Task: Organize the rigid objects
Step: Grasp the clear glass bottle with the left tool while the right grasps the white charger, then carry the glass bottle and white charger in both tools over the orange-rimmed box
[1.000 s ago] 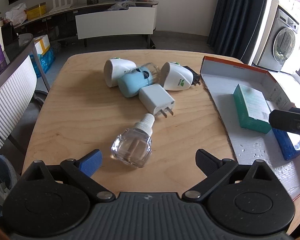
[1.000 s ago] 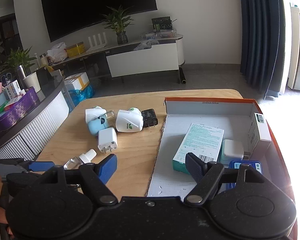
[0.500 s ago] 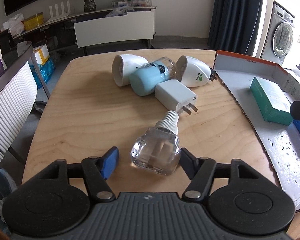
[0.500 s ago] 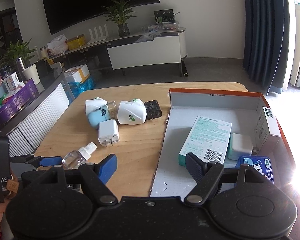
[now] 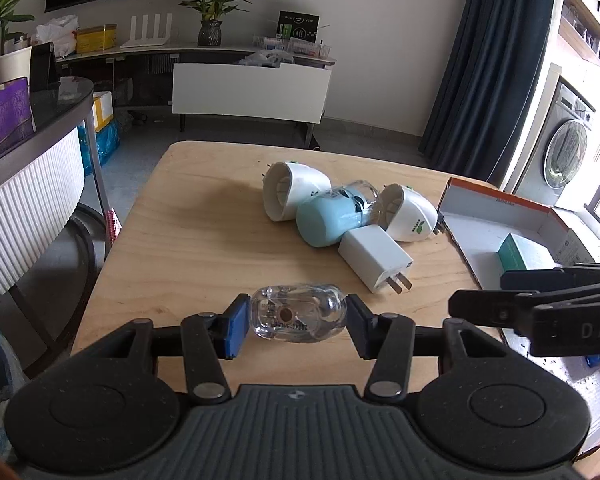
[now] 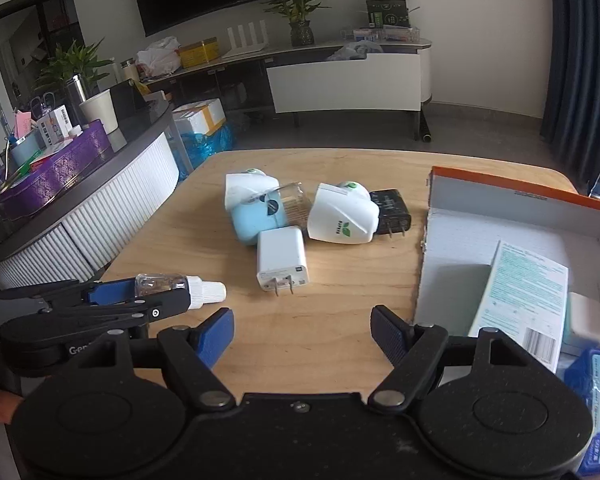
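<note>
My left gripper is shut on a clear glass refill bottle, its pads pressing both sides and the bottle's base facing the camera. In the right wrist view the same bottle pokes its white cap out of the left gripper just above the wooden table. My right gripper is open and holds nothing, over the table's near edge. Ahead lie a white charger, a light blue plug-in device, two white plug-in devices and a black charger.
An orange-rimmed white cardboard box lies at the table's right, holding a teal carton, a small white cube and a blue tin. A curved counter stands left of the table. The right gripper's black finger crosses the left wrist view.
My left gripper went from wide open to shut on the clear bottle, which now points away from the camera. The right gripper swung left, from over the box to over the table.
</note>
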Tool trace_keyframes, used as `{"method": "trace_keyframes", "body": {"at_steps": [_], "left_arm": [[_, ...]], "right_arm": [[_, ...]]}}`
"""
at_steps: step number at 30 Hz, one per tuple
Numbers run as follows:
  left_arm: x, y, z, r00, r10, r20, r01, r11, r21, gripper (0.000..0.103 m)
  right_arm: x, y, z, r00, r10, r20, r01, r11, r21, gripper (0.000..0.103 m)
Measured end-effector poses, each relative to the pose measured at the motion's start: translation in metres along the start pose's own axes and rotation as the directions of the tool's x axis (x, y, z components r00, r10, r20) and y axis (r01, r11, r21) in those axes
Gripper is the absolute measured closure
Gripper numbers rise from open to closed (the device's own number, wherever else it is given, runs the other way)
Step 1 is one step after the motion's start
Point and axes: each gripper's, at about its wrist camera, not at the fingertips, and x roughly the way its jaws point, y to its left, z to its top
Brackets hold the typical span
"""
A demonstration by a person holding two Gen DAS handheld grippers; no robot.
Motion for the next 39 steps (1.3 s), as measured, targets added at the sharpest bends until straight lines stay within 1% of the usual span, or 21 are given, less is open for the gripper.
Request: {"method": "trace_keyframes", "body": {"at_steps": [5, 9, 15, 16, 17, 18, 19, 23, 26, 28, 31, 34, 39], "left_arm": [[0.004, 0.010, 0.004, 1.000, 0.003, 0.026, -0.002, 0.999, -0.045, 0.052], [0.006, 0.017, 0.006, 0.999, 0.009, 0.042, -0.006, 0.998, -0.068, 0.052], [0.006, 0.022, 0.008, 0.998, 0.022, 0.065, -0.015, 0.995, -0.095, 0.052], [0.006, 0.023, 0.008, 0.998, 0.024, 0.066, -0.017, 0.995, -0.095, 0.052], [0.006, 0.023, 0.008, 0.998, 0.024, 0.064, -0.017, 0.995, -0.097, 0.052], [0.006, 0.024, 0.008, 0.998, 0.023, 0.064, -0.017, 0.995, -0.100, 0.052], [0.006, 0.024, 0.008, 0.998, 0.023, 0.065, -0.017, 0.995, -0.101, 0.052], [0.005, 0.023, 0.009, 0.998, 0.016, 0.063, -0.009, 0.994, -0.106, 0.052], [0.003, 0.020, 0.008, 0.998, 0.010, 0.056, -0.004, 0.995, -0.104, 0.052], [0.001, 0.018, 0.008, 0.998, 0.012, 0.056, -0.007, 0.995, -0.097, 0.052], [-0.004, 0.014, 0.008, 0.998, 0.019, 0.053, -0.014, 0.996, -0.088, 0.052], [-0.010, 0.010, 0.008, 0.999, 0.025, 0.048, -0.021, 0.996, -0.083, 0.052], [-0.021, 0.001, 0.007, 0.998, 0.034, 0.048, -0.030, 0.997, -0.077, 0.052]], "right_arm": [[0.037, 0.012, 0.018, 1.000, 0.009, -0.029, -0.010, 0.999, -0.034, 0.014], [0.065, 0.015, 0.029, 0.999, 0.006, -0.050, -0.007, 0.999, -0.032, 0.014], [0.098, 0.017, 0.035, 0.997, -0.013, -0.071, 0.011, 0.999, -0.032, 0.014], [0.102, 0.018, 0.034, 0.997, -0.013, -0.075, 0.010, 0.999, -0.037, 0.016], [0.104, 0.020, 0.034, 0.998, -0.014, -0.069, 0.011, 0.999, -0.043, 0.027], [0.104, 0.021, 0.034, 0.998, -0.023, -0.056, 0.020, 0.998, -0.056, 0.035], [0.104, 0.022, 0.033, 0.998, -0.031, -0.048, 0.028, 0.997, -0.067, 0.052], [0.096, 0.019, 0.030, 0.999, -0.017, -0.050, 0.014, 0.999, -0.053, 0.053], [0.083, 0.016, 0.025, 0.998, -0.028, -0.054, 0.027, 0.999, -0.031, 0.053], [0.071, 0.014, 0.020, 0.999, -0.021, -0.044, 0.020, 1.000, -0.021, 0.053], [0.053, 0.013, 0.013, 0.999, -0.031, -0.028, 0.031, 0.999, -0.013, 0.053], [0.035, 0.011, 0.007, 1.000, -0.018, -0.013, 0.018, 1.000, 0.017, 0.053], [0.005, 0.016, 0.000, 1.000, -0.010, 0.027, 0.009, 1.000, 0.025, 0.053]]}}
